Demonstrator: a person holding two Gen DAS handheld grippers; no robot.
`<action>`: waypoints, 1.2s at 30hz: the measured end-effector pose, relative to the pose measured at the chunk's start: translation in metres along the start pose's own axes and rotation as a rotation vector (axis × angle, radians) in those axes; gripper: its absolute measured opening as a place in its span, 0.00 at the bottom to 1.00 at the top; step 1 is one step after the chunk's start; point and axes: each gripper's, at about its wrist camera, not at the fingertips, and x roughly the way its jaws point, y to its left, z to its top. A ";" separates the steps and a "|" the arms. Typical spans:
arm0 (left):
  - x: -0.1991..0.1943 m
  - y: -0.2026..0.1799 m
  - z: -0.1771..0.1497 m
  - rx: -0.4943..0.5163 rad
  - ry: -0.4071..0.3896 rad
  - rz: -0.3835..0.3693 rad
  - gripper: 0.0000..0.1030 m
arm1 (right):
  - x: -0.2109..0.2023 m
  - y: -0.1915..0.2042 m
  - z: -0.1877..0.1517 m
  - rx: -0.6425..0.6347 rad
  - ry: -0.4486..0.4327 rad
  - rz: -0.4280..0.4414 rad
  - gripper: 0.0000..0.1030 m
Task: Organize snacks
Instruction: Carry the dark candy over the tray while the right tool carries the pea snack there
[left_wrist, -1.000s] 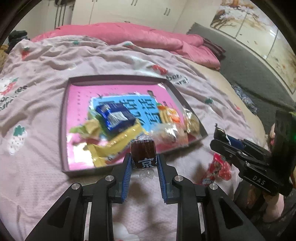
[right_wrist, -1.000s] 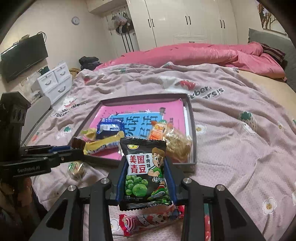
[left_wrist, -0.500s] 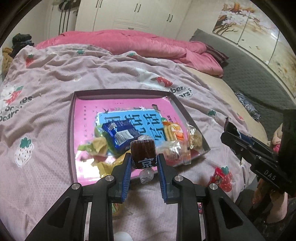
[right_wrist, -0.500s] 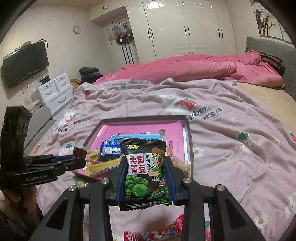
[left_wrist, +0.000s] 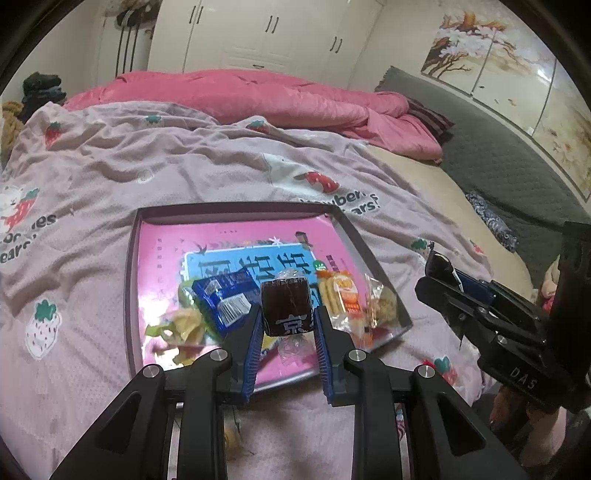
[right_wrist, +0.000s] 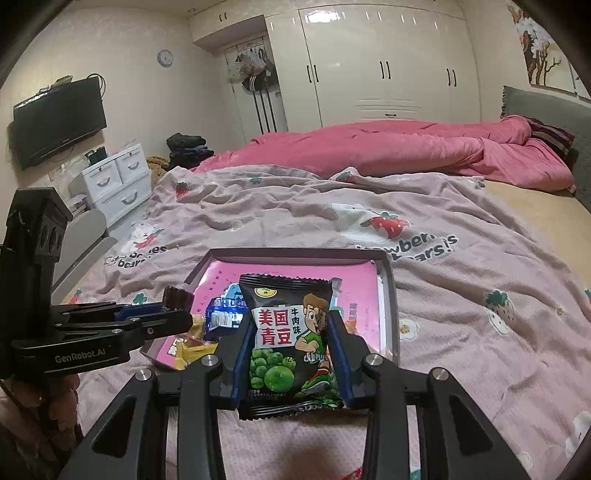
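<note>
My left gripper (left_wrist: 287, 317) is shut on a small dark brown wrapped candy (left_wrist: 286, 304), held above the near edge of a shallow tray (left_wrist: 229, 214) with a pink bottom on the bed. In the tray lie a blue packet (left_wrist: 225, 299), yellow wrappers (left_wrist: 184, 326), an orange biscuit pack (left_wrist: 341, 297) and a clear bag (left_wrist: 380, 302). My right gripper (right_wrist: 291, 338) is shut on a black green-pea snack bag (right_wrist: 290, 332), held upright over the tray's (right_wrist: 389, 280) near side. In the right wrist view, the left gripper (right_wrist: 177, 310) shows at the left with the candy (right_wrist: 178, 297).
The tray rests on a pale pink strawberry-print sheet (left_wrist: 92, 177). A rumpled pink duvet (left_wrist: 240, 92) lies behind it. White drawers (right_wrist: 114, 181) and a wall TV (right_wrist: 59, 118) stand at the left, wardrobes (right_wrist: 384, 70) at the back. A grey headboard (left_wrist: 491, 155) runs along the right.
Both grippers have risen with their snacks still held. The tray now sits lower and farther in both views, and more of the room shows.
</note>
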 end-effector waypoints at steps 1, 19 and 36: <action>0.001 0.000 0.001 -0.002 0.000 0.003 0.27 | 0.002 0.001 0.002 -0.003 -0.001 -0.001 0.37; 0.041 0.020 -0.003 -0.019 0.073 -0.007 0.27 | 0.039 -0.012 0.008 0.031 0.029 -0.008 0.37; 0.066 0.008 -0.016 0.039 0.128 -0.025 0.27 | 0.077 -0.015 -0.006 0.029 0.111 -0.018 0.37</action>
